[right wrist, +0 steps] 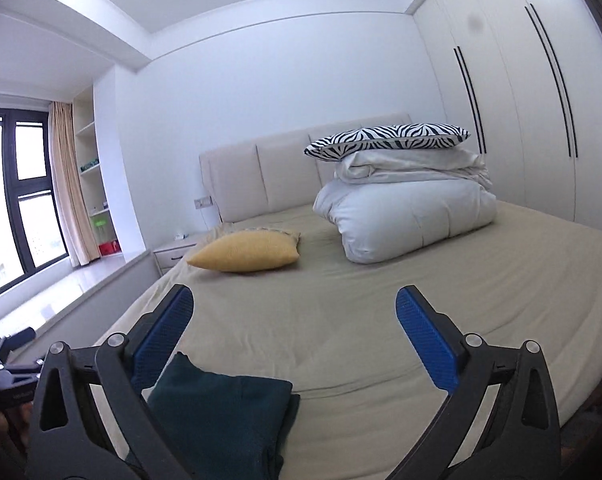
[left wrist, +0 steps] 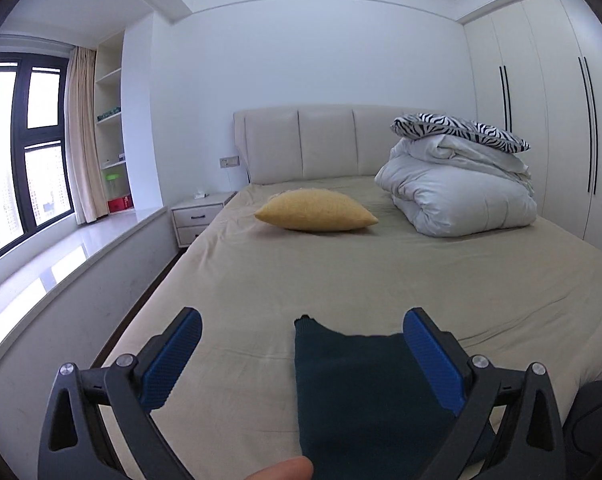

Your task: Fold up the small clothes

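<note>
A dark green garment (left wrist: 361, 396) lies folded flat on the near end of the beige bed (left wrist: 341, 272). My left gripper (left wrist: 301, 322) is raised above it with its blue pads wide apart and nothing pressed between them; the cloth shows below, toward the right pad. In the right wrist view the same garment (right wrist: 217, 412) sits low at the left, under the left finger. My right gripper (right wrist: 294, 300) is open too, held over the bed with bare sheet between its fingers. A fingertip (left wrist: 281, 470) of the person shows at the bottom edge.
A yellow cushion (left wrist: 317, 210) lies mid-bed. A folded white duvet (left wrist: 457, 196) with a zebra-print pillow (left wrist: 461, 130) on top sits by the headboard at right. A nightstand (left wrist: 197, 216), window ledge and window are at left; wardrobe doors (left wrist: 541, 120) at right.
</note>
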Demonstrator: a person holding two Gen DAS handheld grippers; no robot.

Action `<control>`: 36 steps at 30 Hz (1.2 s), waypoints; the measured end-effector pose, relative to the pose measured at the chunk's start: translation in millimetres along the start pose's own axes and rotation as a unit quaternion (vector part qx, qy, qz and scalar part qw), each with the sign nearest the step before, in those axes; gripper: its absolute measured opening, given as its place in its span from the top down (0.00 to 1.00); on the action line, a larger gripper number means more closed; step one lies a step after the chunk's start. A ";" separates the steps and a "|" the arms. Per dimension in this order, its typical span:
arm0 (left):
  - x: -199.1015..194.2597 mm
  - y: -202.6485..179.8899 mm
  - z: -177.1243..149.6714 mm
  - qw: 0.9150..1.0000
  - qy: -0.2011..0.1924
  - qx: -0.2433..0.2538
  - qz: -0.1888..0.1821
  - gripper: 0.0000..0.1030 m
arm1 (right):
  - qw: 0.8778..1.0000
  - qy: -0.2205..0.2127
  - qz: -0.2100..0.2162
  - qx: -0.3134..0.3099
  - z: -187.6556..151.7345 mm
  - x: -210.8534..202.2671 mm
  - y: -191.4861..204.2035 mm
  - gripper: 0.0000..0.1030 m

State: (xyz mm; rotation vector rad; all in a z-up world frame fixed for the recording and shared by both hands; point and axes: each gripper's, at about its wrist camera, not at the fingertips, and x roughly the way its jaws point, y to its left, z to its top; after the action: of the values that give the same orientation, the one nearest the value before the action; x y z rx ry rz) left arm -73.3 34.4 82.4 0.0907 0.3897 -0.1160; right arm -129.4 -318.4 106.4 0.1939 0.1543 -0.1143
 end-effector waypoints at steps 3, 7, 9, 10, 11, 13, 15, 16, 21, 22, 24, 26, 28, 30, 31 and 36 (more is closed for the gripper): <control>19.1 -4.9 -19.8 0.999 0.053 -0.007 -0.002 0.00 | 0.999 0.027 0.023 -0.003 -2.3 -0.6 8.7 0.00; 40.2 -5.9 -50.2 0.992 0.125 -0.015 -0.001 0.00 | 0.992 0.127 0.019 -0.005 -34.9 36.7 19.5 0.00; 51.2 -5.1 -64.4 0.987 0.157 -0.016 0.005 0.00 | 0.982 0.190 -0.004 -0.004 -59.4 62.5 21.9 0.00; 55.9 -4.1 -71.9 0.985 0.171 -0.018 0.010 0.00 | 0.977 0.214 -0.009 -0.001 -68.2 70.9 22.4 0.00; 62.0 -2.9 -79.3 0.982 0.188 -0.021 0.011 0.00 | 0.970 0.241 -0.012 0.003 -79.2 80.3 23.7 0.00; 67.2 0.2 -89.9 0.977 0.210 -0.034 0.008 0.00 | 0.956 0.292 -0.023 -0.007 -100.3 97.0 29.9 0.00; 72.8 0.9 -99.8 0.973 0.228 -0.042 0.005 0.00 | 0.945 0.324 -0.036 -0.023 -118.6 106.9 37.4 0.00; 73.1 0.0 -100.6 0.972 0.231 -0.040 0.008 0.00 | 0.942 0.333 -0.034 -0.026 -125.4 109.6 40.8 0.00; 74.2 -0.9 -103.1 0.970 0.239 -0.037 0.010 0.00 | 0.935 0.350 -0.024 -0.054 -148.5 113.8 58.0 0.00; 74.3 -1.0 -103.0 0.970 0.240 -0.037 0.011 0.00 | 0.934 0.351 -0.023 -0.061 -150.7 114.8 61.3 0.00; 75.6 0.3 -103.1 0.969 0.242 -0.038 0.011 0.00 | 0.930 0.358 -0.022 -0.073 -152.9 113.9 66.6 0.00; 76.7 1.4 -104.7 0.969 0.245 -0.040 0.010 0.00 | 0.928 0.364 -0.019 -0.076 -155.7 112.9 68.5 0.00; 76.7 1.1 -105.5 0.968 0.247 -0.040 0.010 0.00 | 0.925 0.370 -0.019 -0.080 -160.6 112.1 71.1 0.00; 76.1 0.1 -105.6 0.968 0.246 -0.040 0.009 0.00 | 0.923 0.375 -0.021 -0.082 -166.2 113.6 71.5 0.00; 75.8 -0.4 -105.8 0.968 0.246 -0.040 0.009 0.00 | 0.923 0.376 -0.021 -0.082 -168.1 114.8 71.5 0.00; 75.5 -1.1 -106.3 0.968 0.246 -0.041 0.010 0.00 | 0.923 0.377 -0.023 -0.079 -169.3 115.7 68.8 0.00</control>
State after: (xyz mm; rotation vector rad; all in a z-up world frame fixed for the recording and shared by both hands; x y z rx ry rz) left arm -43.8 37.8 -44.5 0.0399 0.8893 -0.0566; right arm -31.0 -228.8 -64.0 0.0642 0.9367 -0.0688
